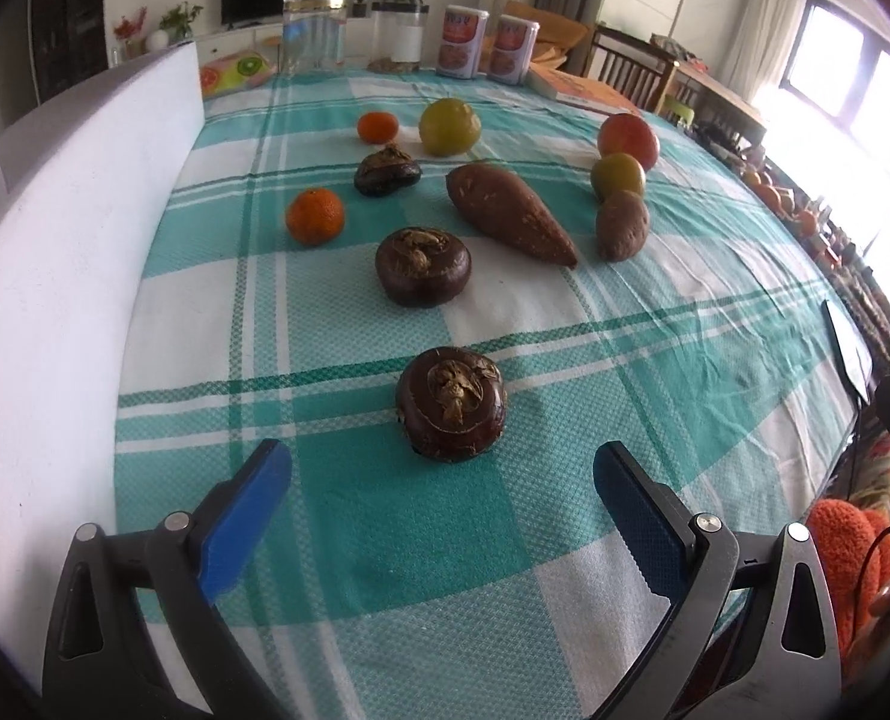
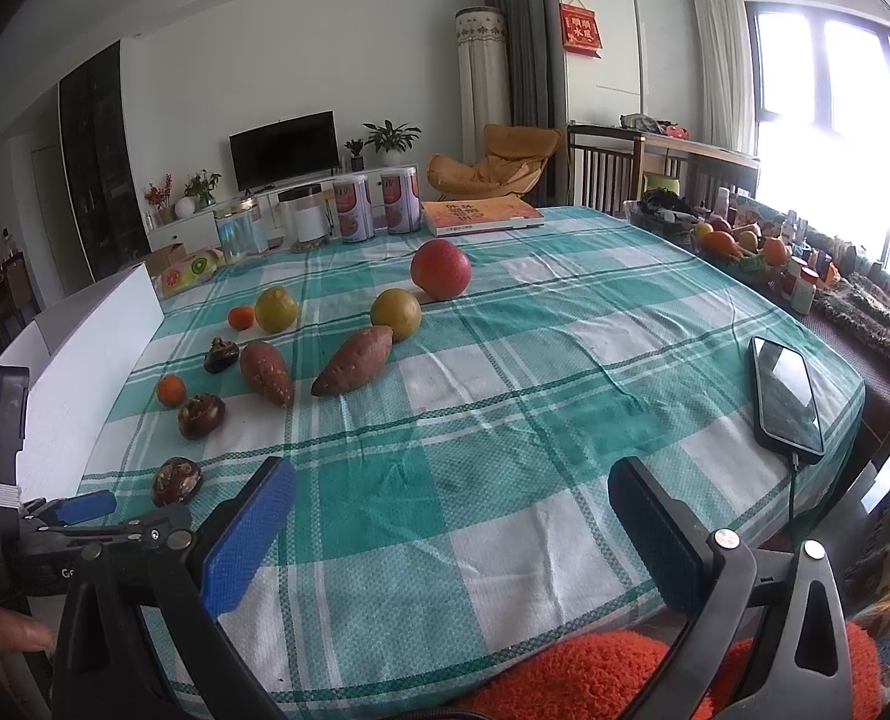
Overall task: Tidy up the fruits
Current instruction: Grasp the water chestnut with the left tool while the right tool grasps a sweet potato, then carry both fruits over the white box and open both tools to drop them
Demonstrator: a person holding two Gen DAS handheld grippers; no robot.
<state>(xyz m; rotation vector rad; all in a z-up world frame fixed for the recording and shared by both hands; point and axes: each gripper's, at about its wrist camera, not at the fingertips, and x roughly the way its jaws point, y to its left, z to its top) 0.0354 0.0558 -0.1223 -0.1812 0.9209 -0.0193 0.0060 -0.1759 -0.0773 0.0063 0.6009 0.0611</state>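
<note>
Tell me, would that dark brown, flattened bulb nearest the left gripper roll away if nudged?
Probably not far: the dark brown flattened bulb sits on a broad base on the woven checked tablecloth, which should add grip. Its glossy skin might slip slightly between the open left gripper pads.

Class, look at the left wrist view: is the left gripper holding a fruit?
No. The left gripper is open and empty, with the nearest dark fruit lying on the cloth ahead of it.

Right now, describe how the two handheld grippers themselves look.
Both share one build. The left gripper and right gripper each have two flat blue textured pads on black plastic arms with triangular cut-outs and silver round pivot screws. Seen from the right wrist view, the left unit's black body carries small white lettering and a white band.
</note>
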